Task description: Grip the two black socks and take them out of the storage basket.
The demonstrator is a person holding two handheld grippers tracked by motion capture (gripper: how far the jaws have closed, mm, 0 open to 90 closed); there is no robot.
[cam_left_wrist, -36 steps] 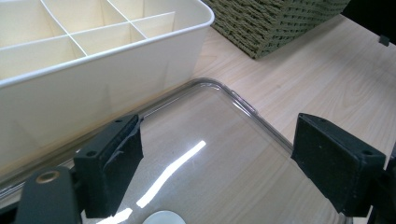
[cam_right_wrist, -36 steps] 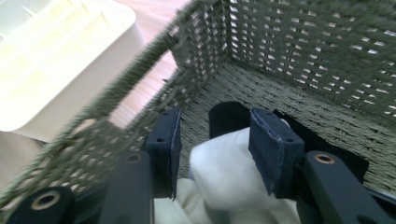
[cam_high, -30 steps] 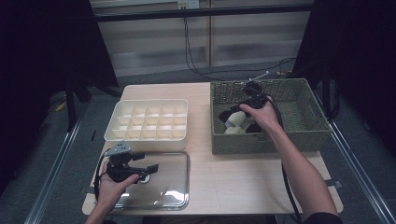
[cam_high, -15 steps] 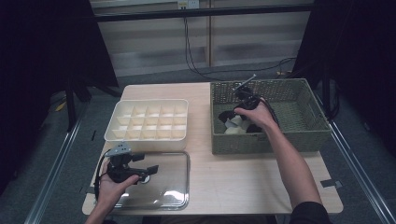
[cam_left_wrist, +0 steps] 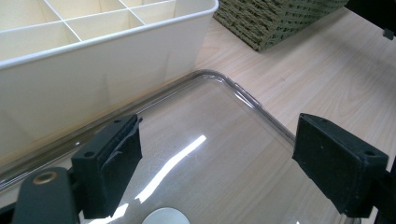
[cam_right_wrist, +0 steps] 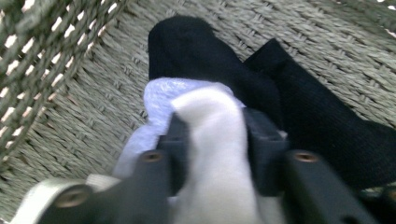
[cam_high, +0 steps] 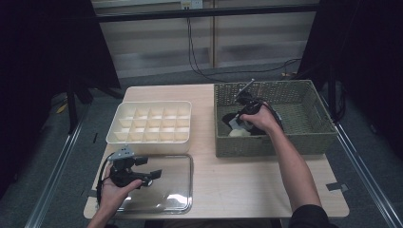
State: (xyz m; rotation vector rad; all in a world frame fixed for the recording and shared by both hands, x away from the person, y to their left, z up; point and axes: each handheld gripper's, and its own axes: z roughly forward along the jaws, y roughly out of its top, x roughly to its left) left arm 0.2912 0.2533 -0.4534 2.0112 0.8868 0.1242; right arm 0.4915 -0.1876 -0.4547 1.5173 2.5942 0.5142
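Jaws of my right gripper [cam_right_wrist: 212, 140] have just been closing, and they now pinch a fold of white sock [cam_right_wrist: 212, 154] between their pads, inside the woven basket [cam_high: 304, 111]. In the right gripper view the white sock bulges up between the two black jaws, with pale fabric spilling to the left of them. Just beyond the jaws lies a black sock [cam_right_wrist: 243, 70], touching the white one and stretching away to the right across the basket floor. The basket wall rises close on the left of the jaws.

My left gripper [cam_high: 142, 172] rests low over a clear plastic lid [cam_left_wrist: 219, 140] on the worktop [cam_left_wrist: 327, 74]. Its jaws stand wide apart with nothing between them but the lid's surface underneath. Ahead and to the left of these jaws sits a cream divided tray [cam_left_wrist: 93, 42], its wall just beside the lid's edge. Farther ahead to the right, a corner of the basket is visible.
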